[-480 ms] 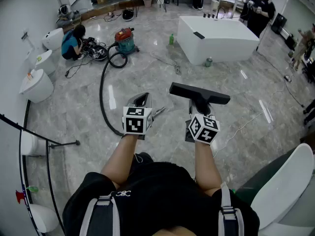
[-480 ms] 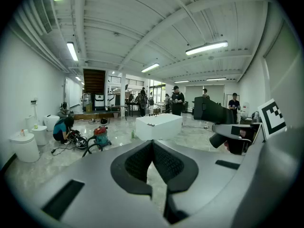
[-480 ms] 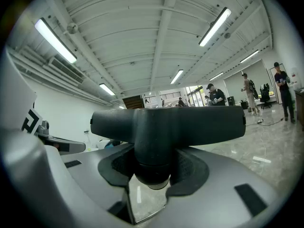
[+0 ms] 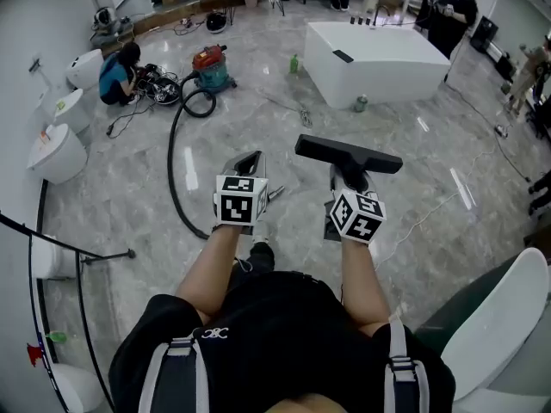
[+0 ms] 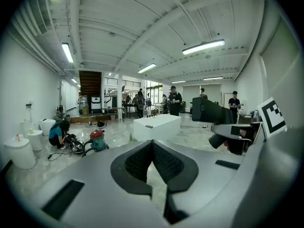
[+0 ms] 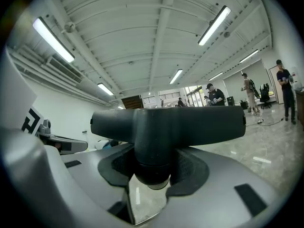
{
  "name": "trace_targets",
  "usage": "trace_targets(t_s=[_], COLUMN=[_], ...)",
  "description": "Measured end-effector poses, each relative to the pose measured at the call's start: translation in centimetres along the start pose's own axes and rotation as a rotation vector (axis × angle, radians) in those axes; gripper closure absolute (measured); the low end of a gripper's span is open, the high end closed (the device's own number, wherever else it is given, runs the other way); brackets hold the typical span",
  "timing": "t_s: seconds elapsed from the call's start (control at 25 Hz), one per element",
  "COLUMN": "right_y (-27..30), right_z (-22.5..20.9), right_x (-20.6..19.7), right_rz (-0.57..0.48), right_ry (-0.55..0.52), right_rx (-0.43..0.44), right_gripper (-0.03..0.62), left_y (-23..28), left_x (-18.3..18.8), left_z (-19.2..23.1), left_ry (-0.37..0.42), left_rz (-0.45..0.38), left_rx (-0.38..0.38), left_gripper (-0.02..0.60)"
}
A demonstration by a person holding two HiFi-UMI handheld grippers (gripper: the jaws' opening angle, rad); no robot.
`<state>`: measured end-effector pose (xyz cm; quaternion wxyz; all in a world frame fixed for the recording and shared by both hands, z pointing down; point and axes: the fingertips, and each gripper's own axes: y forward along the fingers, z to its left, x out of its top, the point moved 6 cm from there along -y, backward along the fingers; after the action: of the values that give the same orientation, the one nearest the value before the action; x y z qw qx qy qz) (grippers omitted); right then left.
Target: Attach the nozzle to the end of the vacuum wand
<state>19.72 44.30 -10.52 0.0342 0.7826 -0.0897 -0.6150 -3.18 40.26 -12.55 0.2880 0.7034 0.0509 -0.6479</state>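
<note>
My right gripper (image 4: 348,179) is shut on the round neck of a black T-shaped floor nozzle (image 4: 348,154), holding it off the floor with its wide head crosswise beyond the jaws. In the right gripper view the nozzle (image 6: 166,122) fills the middle, its neck between the pads of the right gripper (image 6: 153,161). My left gripper (image 4: 248,160) hangs beside it at the left, shut with nothing between its pads (image 5: 142,161). A red and teal vacuum cleaner (image 4: 211,67) stands far ahead. Its black hose (image 4: 175,157) runs back across the floor to under my left arm. No wand end shows clearly.
A white block (image 4: 379,58) stands ahead on the right, with a green bottle (image 4: 294,64) and a can (image 4: 361,103) near it. White toilets (image 4: 56,153) line the left wall, where a person (image 4: 116,71) crouches. Another toilet (image 4: 499,334) is at my right.
The person has taken a small step forward, so the floor has shifted a little in view. Both grippers keep their pose, and the nozzle stays in the right one.
</note>
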Motion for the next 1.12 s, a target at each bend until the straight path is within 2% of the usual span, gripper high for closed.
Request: trace_targets(t_s=[0.24,0.4,0.56,0.84,1.12], right_y=[6.3,11.8,18.0,28.8,37.0], right_z=[-0.4,-1.2,-1.0,0.6,1.5], right_x=[0.7,1.4,2.8,4.8,4.0], right_rz=[-0.010,-0.002,0.000,0.021,0.068], right_ry=[0.004,0.050,0.006,0.001,0.060], right_rx=[-0.010,-0.009,-0.022,0.001,0.002], right_gripper=[0.412,0.413,0.413,0.413,0.413], left_y=[5.7,10.4,15.1,23.4,29.6], left_x=[1.2,2.3,3.7,5.7,6.1], left_z=[3.3,6.3,9.7,16.4,21.6], left_ry=[0.005,-0.003,-0.021,-0.048,-0.039], left_rz=[-0.003,0.004,0.020,0.081,0.132], left_rx=[-0.014,-0.015,-0.019,-0.027,-0.046], left_gripper=[0.574,0.574,0.574,0.574,0.575])
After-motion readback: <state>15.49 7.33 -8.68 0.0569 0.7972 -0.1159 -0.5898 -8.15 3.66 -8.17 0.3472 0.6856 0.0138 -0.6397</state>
